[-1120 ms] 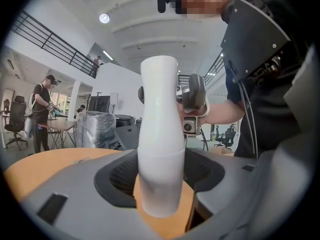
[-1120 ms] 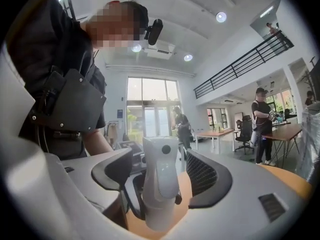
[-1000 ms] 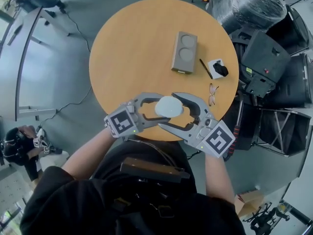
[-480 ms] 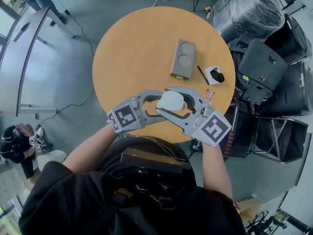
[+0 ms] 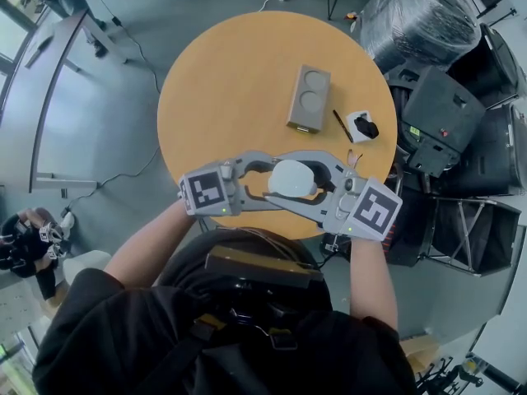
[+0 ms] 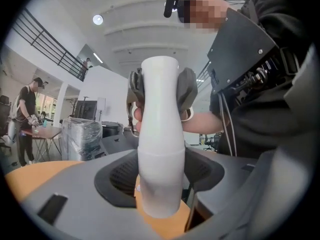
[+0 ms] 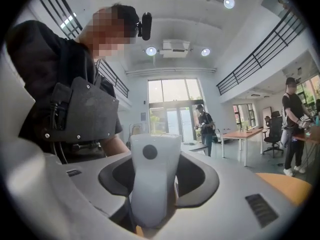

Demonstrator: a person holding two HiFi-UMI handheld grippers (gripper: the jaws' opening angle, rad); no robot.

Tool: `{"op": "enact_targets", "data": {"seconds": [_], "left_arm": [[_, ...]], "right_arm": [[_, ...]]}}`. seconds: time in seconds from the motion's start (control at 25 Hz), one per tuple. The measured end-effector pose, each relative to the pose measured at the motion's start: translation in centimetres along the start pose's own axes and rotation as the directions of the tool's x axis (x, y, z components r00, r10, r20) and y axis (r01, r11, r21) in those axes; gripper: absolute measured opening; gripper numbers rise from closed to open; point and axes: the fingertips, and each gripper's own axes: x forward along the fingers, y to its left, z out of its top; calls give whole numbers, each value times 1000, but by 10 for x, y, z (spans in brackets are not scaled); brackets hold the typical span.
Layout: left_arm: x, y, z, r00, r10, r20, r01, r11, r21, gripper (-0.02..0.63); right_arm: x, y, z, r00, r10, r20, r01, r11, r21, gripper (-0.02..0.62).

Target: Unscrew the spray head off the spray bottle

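A white spray bottle hangs over the near edge of the round wooden table, held between both grippers. My left gripper comes in from the left and is shut on the bottle's body, which fills the gap between its jaws. My right gripper comes in from the right. Its jaws are closing, and the white spray head with its dark nozzle dot sits between them. In the left gripper view its dark pads press on both sides of the bottle's top.
On the table lie a grey block with two round recesses, a black pen, a small white-and-black item and glasses. Black cases and wrapped gear crowd the right side. Other people stand far off in the hall.
The right gripper's jaws have narrowed from wide open onto the spray head, and its marker cube has swung right and up. The left gripper keeps its hold on the bottle.
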Motion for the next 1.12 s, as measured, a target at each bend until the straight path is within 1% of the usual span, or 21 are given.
{"op": "enact_targets", "data": {"seconds": [0.2,0.36,0.4,0.44,0.52,0.56,0.6,0.64,0.68,0.72,0.76,0.8,0.84,0.88,0.92,1.0,1.04,1.12], "left_arm": [[1,-11,10,994,-101,28,102,995,-7,302],[3,-20,19,982,-183,54,185,982,-29,302],[4,-25,22,975,-214,68,217,975,-39,302],[5,-32,26,962,-260,80,265,962,-58,302],[9,-53,30,927,-367,79,374,922,-101,301],[13,-59,32,918,-390,77,396,912,-105,302],[16,-59,34,919,-385,81,392,915,-101,304],[18,-54,35,928,-361,88,369,924,-97,304],[19,-47,35,942,-324,92,332,938,-94,305],[18,-38,33,957,-276,90,283,955,-90,305],[18,-28,31,972,-218,86,225,971,-84,306],[17,-16,28,985,-154,81,161,984,-77,307],[15,-5,25,993,-91,77,96,993,-71,307],[12,5,23,997,-30,74,34,997,-63,307],[9,14,22,997,26,73,-22,998,-53,307],[3,29,21,989,132,71,-129,991,-41,308],[0,35,21,980,188,73,-185,982,-45,308],[-4,51,21,950,300,82,-295,953,-76,308]], "right_arm": [[-13,12,7,993,114,36,-115,993,24,218],[-21,22,14,972,226,62,-229,973,37,219],[-23,27,15,962,265,72,-268,962,41,218],[-27,35,18,944,318,88,-323,945,51,218],[-33,53,25,891,437,123,-447,891,76,204],[-34,58,28,873,470,132,-482,872,80,206],[-34,58,30,869,476,134,-488,870,76,210],[-34,54,31,880,457,132,-468,881,67,216],[-33,46,30,898,421,127,-430,901,58,222],[-32,35,29,922,367,119,-375,926,50,233],[-31,22,27,948,298,111,-304,952,39,270],[-32,8,26,970,219,104,-223,975,25,288],[-34,-5,24,985,138,100,-140,990,13,313],[-36,-17,23,993,65,98,-66,998,7,334],[-37,-27,22,995,1,101,-1,1000,5,334],[-40,-43,22,986,-115,122,116,993,5,360],[-41,-50,22,976,-176,129,176,984,9,360],[-46,-65,20,943,-306,129,307,951,14,360]]}}
